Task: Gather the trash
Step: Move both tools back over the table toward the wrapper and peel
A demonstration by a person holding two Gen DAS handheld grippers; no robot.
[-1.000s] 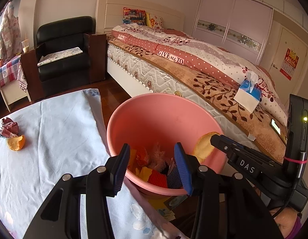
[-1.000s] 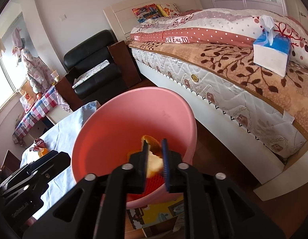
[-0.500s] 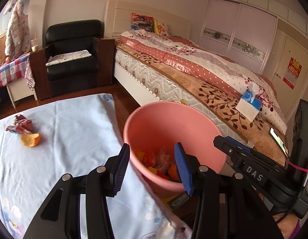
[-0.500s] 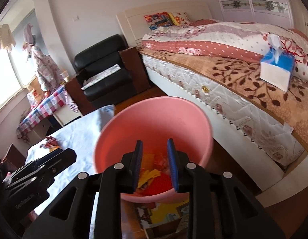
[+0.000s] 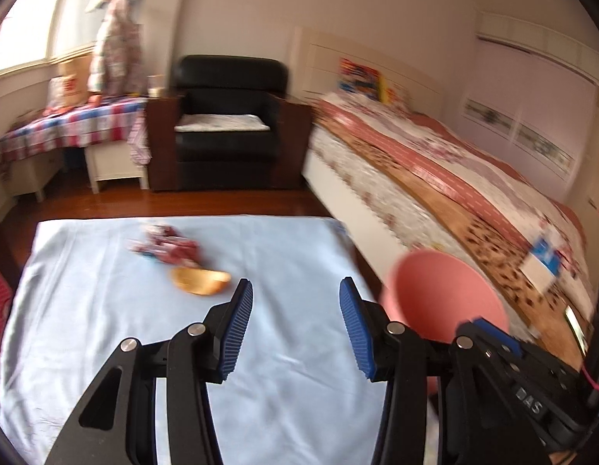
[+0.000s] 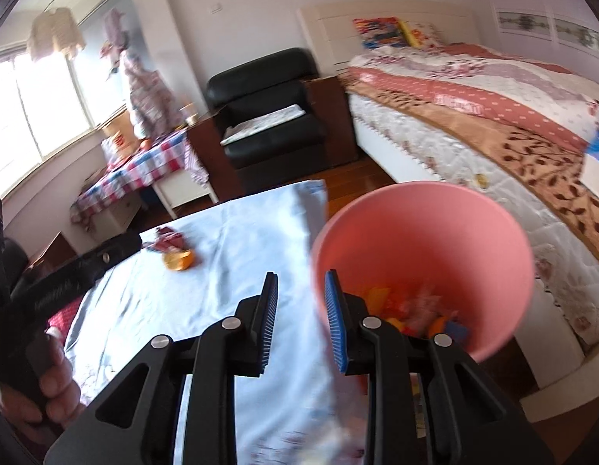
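Orange peel [image 5: 200,280], a curled, bright piece, lies on the pale blue tablecloth [image 5: 105,329] touching a crumpled red-and-white wrapper [image 5: 167,246] just behind it; both sit toward the table's far side, well ahead of the grippers. The left gripper [image 5: 295,327] hangs over the cloth with its blue-padded jaws wide apart and nothing between them. The right gripper [image 6: 301,319] has its jaws a narrower gap apart, also empty, at the near rim of the pink bin [image 6: 423,224], which stands off the table's edge and holds colourful scraps. Behind are a black armchair [image 5: 225,124], a checked-cloth side table [image 5: 71,124], a patterned bed [image 5: 435,178] and a wooden floor.
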